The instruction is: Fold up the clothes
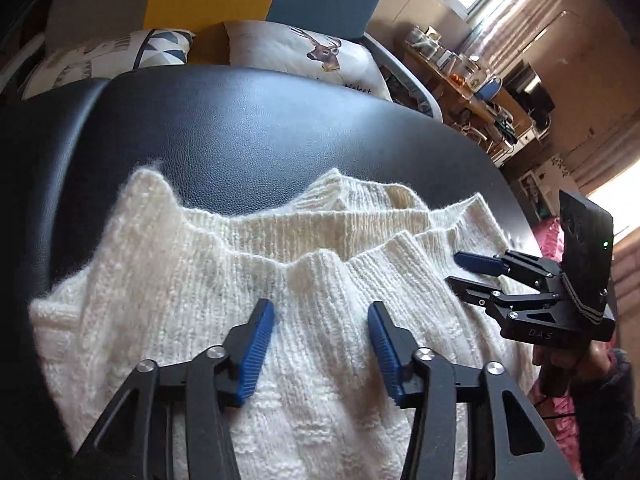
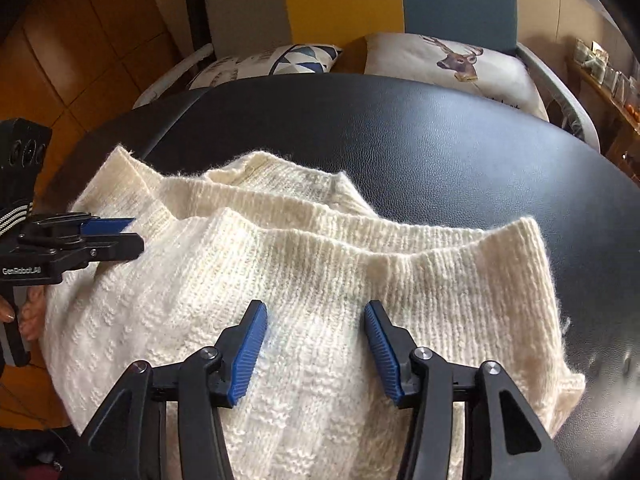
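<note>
Sweater [image 1: 256,320]: cream knit, lying on the black table [image 1: 248,128], its ribbed edges bunched in loose ridges toward the far side; one layer already lies over another.
Place: near edge of the table, a bare stretch of black top beyond it; both tongs hang above the knit.
Left gripper [image 1: 320,340]: jaws apart, blue pads [image 1: 256,352] clear of the wool, nothing between them; released.
Right gripper [image 2: 316,344]: jaws apart above the knit, pads not pressing; released. In the left view it shows from the side [image 1: 460,268], jaws parted over the sweater's right edge.
Hands: a hand [image 2: 28,312] grips the left handle; another [image 1: 560,364] grips the right, in a dark sleeve.
Step in hand: judged as between folds, the tongs free and lining up over the cloth for a fresh hold.
Next move calls for: each gripper coming down on one edge or corner, taking a single layer only, pinching firmly, then lifting both together so that the fold lands even. The fuzzy knit may snag or slide.
Writing: "DAS" on the right gripper; "GenRobot.AI", as best read, on the left gripper body.
Beyond the table: deer cushion [image 2: 460,64] with partly hidden lettering, unreadable; triangle cushion [image 2: 296,58]; shelf [image 1: 472,76] of small items.
</note>
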### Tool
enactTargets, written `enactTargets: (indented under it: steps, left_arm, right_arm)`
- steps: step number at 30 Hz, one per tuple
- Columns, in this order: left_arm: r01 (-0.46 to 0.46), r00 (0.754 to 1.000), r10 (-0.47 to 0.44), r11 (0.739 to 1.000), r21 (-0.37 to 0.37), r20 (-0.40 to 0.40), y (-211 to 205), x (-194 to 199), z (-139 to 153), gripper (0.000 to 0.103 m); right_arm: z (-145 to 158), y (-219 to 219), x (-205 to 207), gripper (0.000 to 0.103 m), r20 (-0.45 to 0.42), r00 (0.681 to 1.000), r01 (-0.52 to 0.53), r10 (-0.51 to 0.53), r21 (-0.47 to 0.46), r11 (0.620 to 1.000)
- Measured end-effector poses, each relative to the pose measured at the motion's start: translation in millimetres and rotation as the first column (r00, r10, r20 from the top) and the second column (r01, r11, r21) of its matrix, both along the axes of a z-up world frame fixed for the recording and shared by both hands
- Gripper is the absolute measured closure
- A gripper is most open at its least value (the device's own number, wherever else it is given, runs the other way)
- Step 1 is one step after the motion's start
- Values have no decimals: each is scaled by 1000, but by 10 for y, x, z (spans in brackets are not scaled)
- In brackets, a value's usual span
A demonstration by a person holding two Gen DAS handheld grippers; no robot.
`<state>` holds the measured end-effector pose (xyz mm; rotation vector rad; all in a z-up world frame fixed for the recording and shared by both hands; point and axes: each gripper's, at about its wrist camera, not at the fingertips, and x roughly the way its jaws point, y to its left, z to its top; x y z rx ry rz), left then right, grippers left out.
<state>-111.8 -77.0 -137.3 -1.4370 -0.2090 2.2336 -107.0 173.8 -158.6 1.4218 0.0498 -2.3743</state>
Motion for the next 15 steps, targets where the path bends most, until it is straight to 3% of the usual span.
enactTargets:
  steps: [1,3,4,5,7,12,15]
  left_arm:
    - [1,1000,-1,1000,-15,-13,11,16,-9,92]
    - [-26,998,26,1000,-3,-58,-7,89,13,97]
    - [-42,995,42,999,3,-95,-15,147,51,97]
    - [-59,990,62,998,27,-130,-27,199,105,98]
    - [-90,975,104,993,80,-198,-46,260,247,98]
    - [-146,951,161,986,75,-262,100,-28,313,98]
    - [-168,967,171,985,33,-192,171,-255,-7,97]
  right_arm:
    - [-14,-3,26,50,-20,1000,-3,3,1,1000]
    - [-27,-5,83,52,-62,998,-12,13,4,1000]
    - [-25,-2,115,59,-86,996,-19,19,8,1000]
    - [0,-20,112,76,-105,994,-18,21,29,999]
    - [54,-60,98,95,-143,989,-14,25,76,997]
    - [52,14,-159,95,-149,988,59,-37,144,988]
    - [-74,146,-223,95,-128,986,114,-102,87,990]
